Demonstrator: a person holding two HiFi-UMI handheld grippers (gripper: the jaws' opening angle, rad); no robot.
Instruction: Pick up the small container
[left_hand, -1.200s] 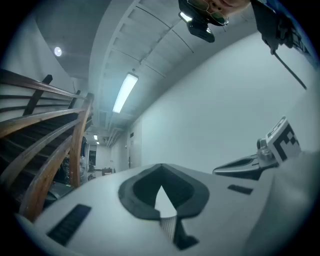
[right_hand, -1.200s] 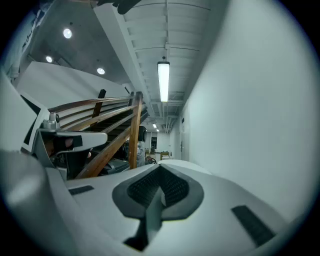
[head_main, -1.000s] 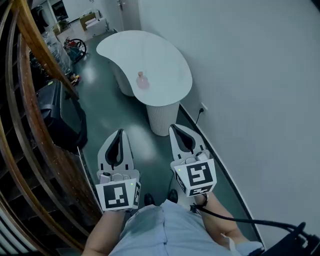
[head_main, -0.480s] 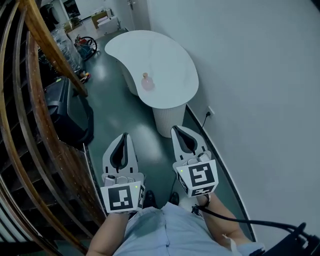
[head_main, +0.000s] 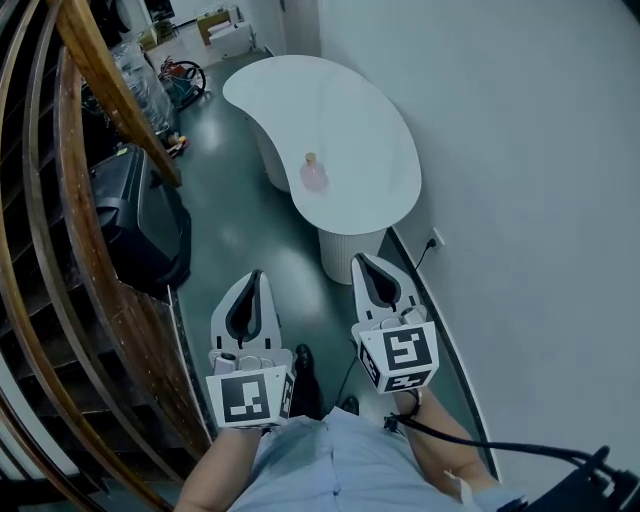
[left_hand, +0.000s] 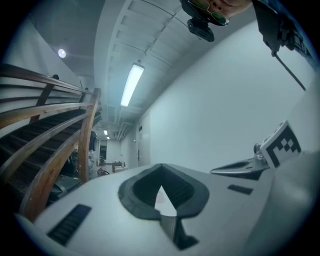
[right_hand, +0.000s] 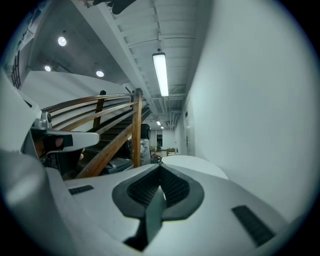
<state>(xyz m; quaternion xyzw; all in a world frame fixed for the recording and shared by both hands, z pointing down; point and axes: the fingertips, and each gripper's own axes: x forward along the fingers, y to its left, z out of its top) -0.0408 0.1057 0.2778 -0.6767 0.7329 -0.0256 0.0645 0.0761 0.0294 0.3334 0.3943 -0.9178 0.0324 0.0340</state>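
Observation:
The small container (head_main: 313, 175) is a pale pink bottle with a cap. It stands upright near the close end of the white curved table (head_main: 350, 120) in the head view. Both grippers are held level over the dark green floor, well short of the table. My left gripper (head_main: 254, 274) has its jaws together with nothing between them. My right gripper (head_main: 361, 257) is likewise shut and empty, its tip just short of the table's ribbed pedestal (head_main: 350, 255). From the right gripper view, the right gripper (right_hand: 161, 172) points towards the table top (right_hand: 192, 162). The container does not show in either gripper view.
A wooden stair railing (head_main: 90, 90) runs along the left. A black box-like object (head_main: 140, 225) sits beside it. The white wall (head_main: 540, 200) closes the right side, with a socket and cable (head_main: 436, 241) low down. Clutter (head_main: 180, 75) lies beyond the table.
The person has stepped forward: the table and pink container sit lower and nearer in the head view. Both grippers moved ahead with the body and stayed shut.

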